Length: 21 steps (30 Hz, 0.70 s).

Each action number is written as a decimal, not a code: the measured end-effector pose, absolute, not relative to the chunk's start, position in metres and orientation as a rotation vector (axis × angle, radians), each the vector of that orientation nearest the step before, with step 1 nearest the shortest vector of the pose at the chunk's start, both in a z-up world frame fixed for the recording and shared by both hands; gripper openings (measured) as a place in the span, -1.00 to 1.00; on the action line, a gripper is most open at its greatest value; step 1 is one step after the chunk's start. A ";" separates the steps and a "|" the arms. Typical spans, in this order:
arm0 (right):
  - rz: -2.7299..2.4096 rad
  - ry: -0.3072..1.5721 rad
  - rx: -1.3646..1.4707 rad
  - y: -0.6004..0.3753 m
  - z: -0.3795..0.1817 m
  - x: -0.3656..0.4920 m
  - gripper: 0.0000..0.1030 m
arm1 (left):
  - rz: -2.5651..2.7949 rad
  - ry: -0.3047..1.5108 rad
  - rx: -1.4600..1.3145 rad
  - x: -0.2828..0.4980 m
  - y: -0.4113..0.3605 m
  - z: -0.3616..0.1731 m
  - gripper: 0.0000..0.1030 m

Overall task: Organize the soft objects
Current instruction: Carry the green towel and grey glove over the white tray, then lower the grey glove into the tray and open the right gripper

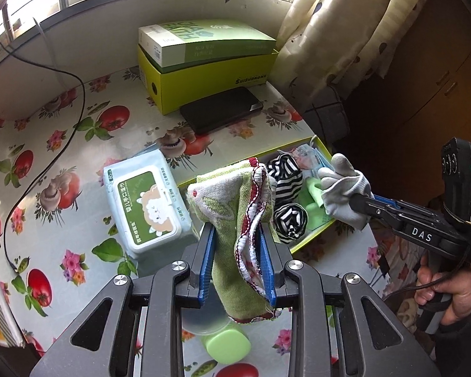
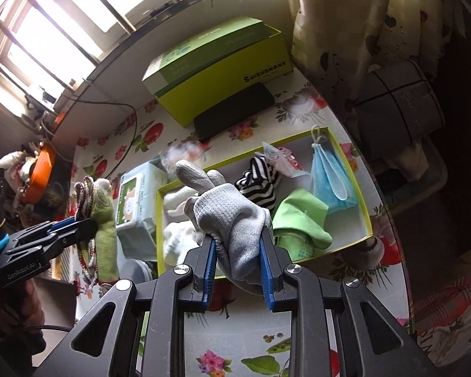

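My left gripper (image 1: 237, 235) is shut on a folded green towel (image 1: 232, 207) with red and white trim, held above the table beside the box. It also shows in the right wrist view (image 2: 102, 216). My right gripper (image 2: 238, 245) is shut on a grey knit glove (image 2: 232, 216), held over the front edge of a shallow yellow-green box (image 2: 365, 207). The glove shows in the left wrist view (image 1: 345, 188) too. In the box lie a black-and-white striped cloth (image 2: 260, 185), a green cloth (image 2: 301, 220), a blue face mask (image 2: 329, 179) and white cloth (image 2: 179, 238).
A pack of wet wipes (image 1: 144, 207) lies left of the box. A black case (image 1: 221, 108) lies before a yellow carton (image 1: 210, 75) at the back. A green-capped bottle (image 1: 227, 345) lies under my left gripper. A black cable (image 1: 44, 154) crosses the flowered tablecloth. Curtain (image 1: 339, 28) hangs right.
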State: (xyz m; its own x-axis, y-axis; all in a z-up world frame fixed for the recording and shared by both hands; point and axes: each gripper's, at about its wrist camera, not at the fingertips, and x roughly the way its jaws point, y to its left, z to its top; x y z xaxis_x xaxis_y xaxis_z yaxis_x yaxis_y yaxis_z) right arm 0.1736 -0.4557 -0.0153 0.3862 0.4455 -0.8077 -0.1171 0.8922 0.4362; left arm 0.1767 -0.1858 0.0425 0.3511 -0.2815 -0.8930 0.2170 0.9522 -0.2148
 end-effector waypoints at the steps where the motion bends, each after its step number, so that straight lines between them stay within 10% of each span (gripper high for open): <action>1: 0.353 1.125 0.335 -0.460 -0.019 0.176 -0.55 | -0.327 1.170 -0.060 0.178 -0.189 0.042 -0.46; 21: 0.270 1.234 0.300 -0.473 -0.091 0.218 -0.43 | -0.389 1.211 -0.018 0.203 -0.228 0.027 -0.46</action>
State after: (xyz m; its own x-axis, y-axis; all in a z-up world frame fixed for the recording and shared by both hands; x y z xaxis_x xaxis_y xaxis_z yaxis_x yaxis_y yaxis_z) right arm 0.2182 -0.4733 -0.0906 0.3081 0.3606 -0.8804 -0.0397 0.9295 0.3668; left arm 0.2025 -0.2285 0.0268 0.2944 -0.3014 -0.9069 0.2829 0.9339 -0.2185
